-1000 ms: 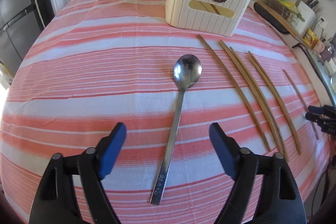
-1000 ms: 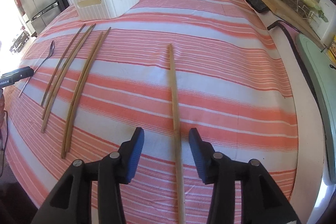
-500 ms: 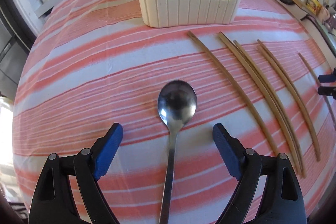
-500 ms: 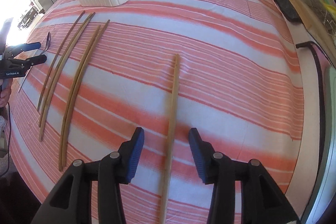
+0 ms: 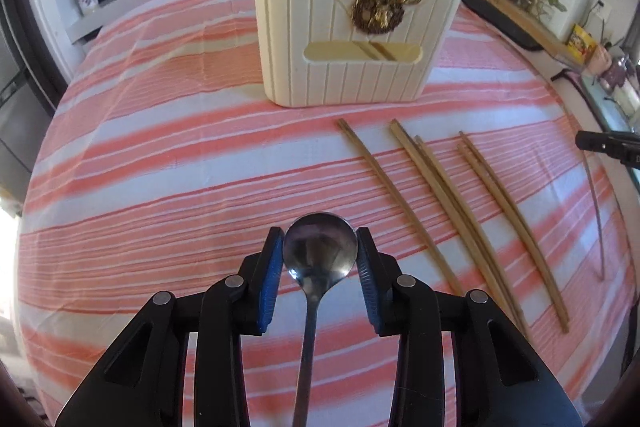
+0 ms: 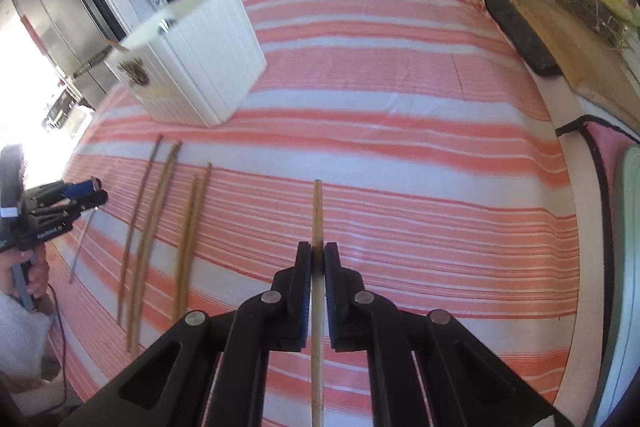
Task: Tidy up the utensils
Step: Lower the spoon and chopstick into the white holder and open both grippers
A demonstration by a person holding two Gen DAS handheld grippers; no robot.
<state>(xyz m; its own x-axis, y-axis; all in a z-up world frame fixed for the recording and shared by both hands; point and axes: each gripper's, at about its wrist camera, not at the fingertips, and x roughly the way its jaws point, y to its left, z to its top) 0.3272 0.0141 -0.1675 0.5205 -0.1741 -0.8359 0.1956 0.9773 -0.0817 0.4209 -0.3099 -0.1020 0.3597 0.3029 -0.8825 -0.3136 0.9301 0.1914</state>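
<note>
The spoon (image 5: 320,251) handle runs back between the left tongs (image 5: 320,269) and is cut off by the bottom edge. The chopstick (image 6: 318,219) in the right tongs (image 6: 318,267) likewise leaves the frame below. Chopsticks inside the box (image 5: 356,39) beyond show only through its slot.

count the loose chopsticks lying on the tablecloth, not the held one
5: one single chopstick nearest the spoon, a touching pair, then another pair. Others sit inside the white holder, partly hidden.
</note>
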